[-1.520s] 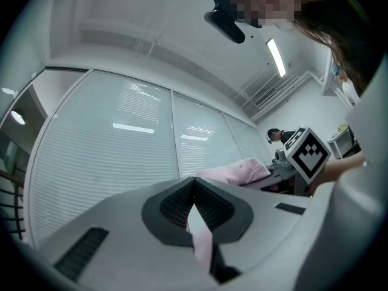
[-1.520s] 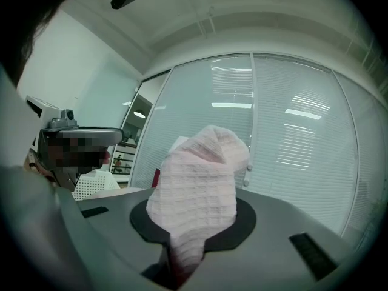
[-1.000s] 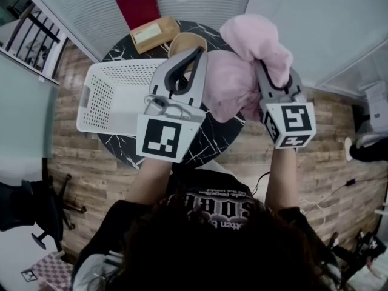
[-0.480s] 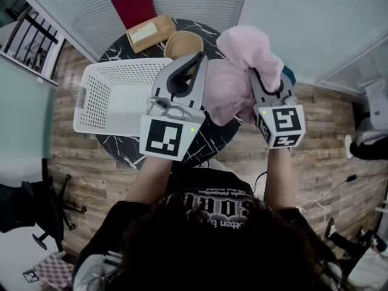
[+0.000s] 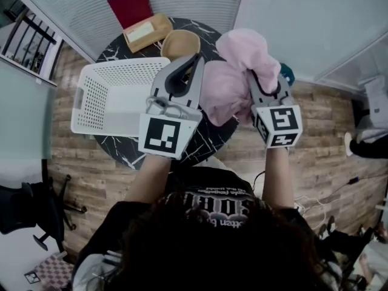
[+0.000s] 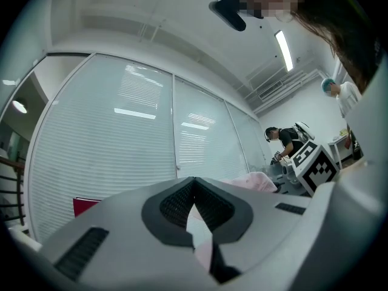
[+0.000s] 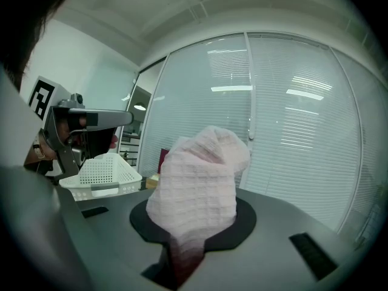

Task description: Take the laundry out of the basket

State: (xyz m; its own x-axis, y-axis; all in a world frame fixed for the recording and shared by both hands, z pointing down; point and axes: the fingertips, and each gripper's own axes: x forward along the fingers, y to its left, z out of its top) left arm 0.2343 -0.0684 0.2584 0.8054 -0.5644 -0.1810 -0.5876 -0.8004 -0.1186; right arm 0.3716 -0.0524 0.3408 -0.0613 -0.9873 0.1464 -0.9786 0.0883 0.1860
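A pink waffle-weave towel (image 5: 233, 80) is bunched up in the air over the right side of the round table. My right gripper (image 5: 259, 80) is shut on it; in the right gripper view the towel (image 7: 200, 180) rises out from between the pads and hides the tips. My left gripper (image 5: 197, 58) reaches in from the left, shut on an edge of the same towel, a pale pink strip (image 6: 204, 241) showing between its pads. The white perforated laundry basket (image 5: 97, 96) sits on the table's left side, under the left gripper, with nothing visible inside it.
The black marble table (image 5: 206, 139) also carries a wooden bowl (image 5: 180, 42), a wooden box (image 5: 144, 31) and a red book (image 5: 130, 6) at the back. A teal object (image 5: 287, 73) peeks out behind the towel. Blinds and glass walls surround the table; another person (image 6: 285, 139) stands far off.
Both grippers and the towel have stayed almost in place; the right gripper has drifted slightly left toward the left one. The grips are unchanged.
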